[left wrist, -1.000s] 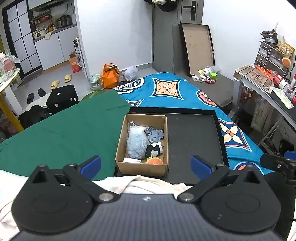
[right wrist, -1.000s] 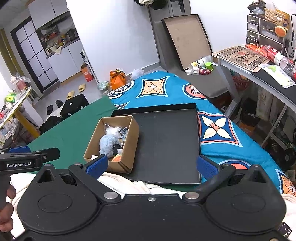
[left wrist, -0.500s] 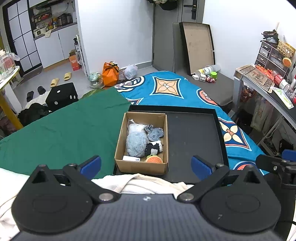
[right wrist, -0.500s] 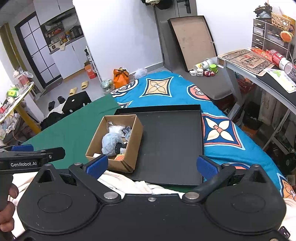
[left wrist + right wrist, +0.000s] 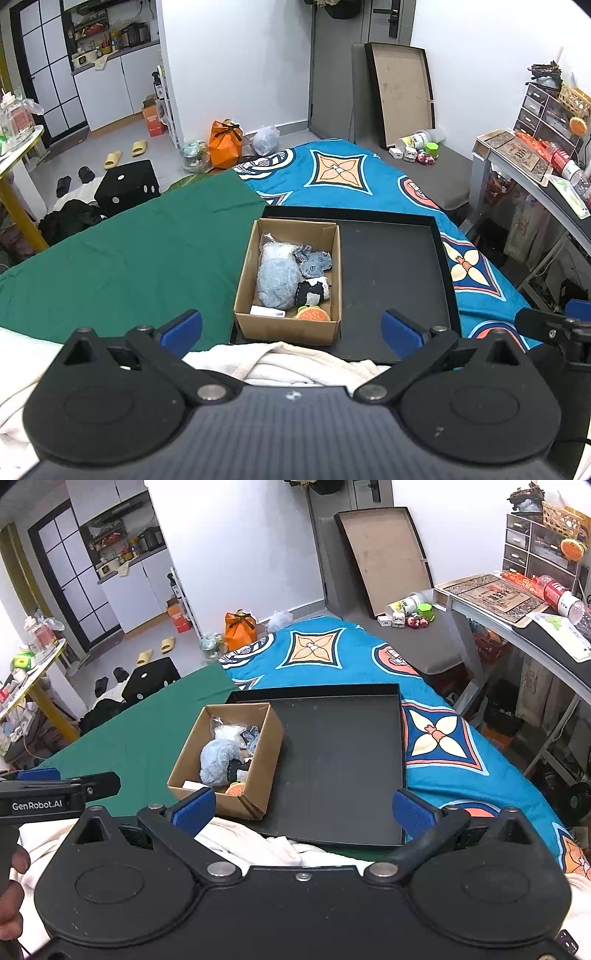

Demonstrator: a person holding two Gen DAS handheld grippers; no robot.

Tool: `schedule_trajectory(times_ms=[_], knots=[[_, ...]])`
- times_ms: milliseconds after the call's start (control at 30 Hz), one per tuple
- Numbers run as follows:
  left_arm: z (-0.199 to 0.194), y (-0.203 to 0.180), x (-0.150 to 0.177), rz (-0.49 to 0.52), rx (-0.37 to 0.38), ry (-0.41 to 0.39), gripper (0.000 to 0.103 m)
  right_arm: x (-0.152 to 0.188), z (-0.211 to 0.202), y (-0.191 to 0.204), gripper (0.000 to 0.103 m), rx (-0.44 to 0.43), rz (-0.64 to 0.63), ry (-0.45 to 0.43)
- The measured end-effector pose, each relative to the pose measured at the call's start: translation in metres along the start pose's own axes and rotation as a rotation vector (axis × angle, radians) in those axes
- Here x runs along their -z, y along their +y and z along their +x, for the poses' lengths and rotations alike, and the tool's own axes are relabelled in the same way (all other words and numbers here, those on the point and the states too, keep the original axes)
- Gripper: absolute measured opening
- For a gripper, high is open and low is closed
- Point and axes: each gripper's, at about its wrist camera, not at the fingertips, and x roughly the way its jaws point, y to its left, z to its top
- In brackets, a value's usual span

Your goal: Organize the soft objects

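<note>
Over the last second both views only drift slightly nearer: the left gripper (image 5: 291,326) and right gripper (image 5: 301,808) hover spread and empty, the soft objects (image 5: 286,275) remaining inside the cardboard box (image 5: 288,326) on the black tray (image 5: 391,266).

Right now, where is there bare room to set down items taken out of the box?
The black tray floor is bare between the cardboard box and its right wall. The green cloth left of the box is free too. The box itself is crowded.
</note>
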Motion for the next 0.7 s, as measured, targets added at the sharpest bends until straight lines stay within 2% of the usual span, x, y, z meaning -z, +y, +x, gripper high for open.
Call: schedule_trajectory(times_ms=[700], knots=[[-0.0064, -0.0011, 0.0051, 0.007, 0.024, -0.001, 0.102, 0.0034, 0.0007, 0.0014, 0.103, -0.009, -0.009, 0.002]])
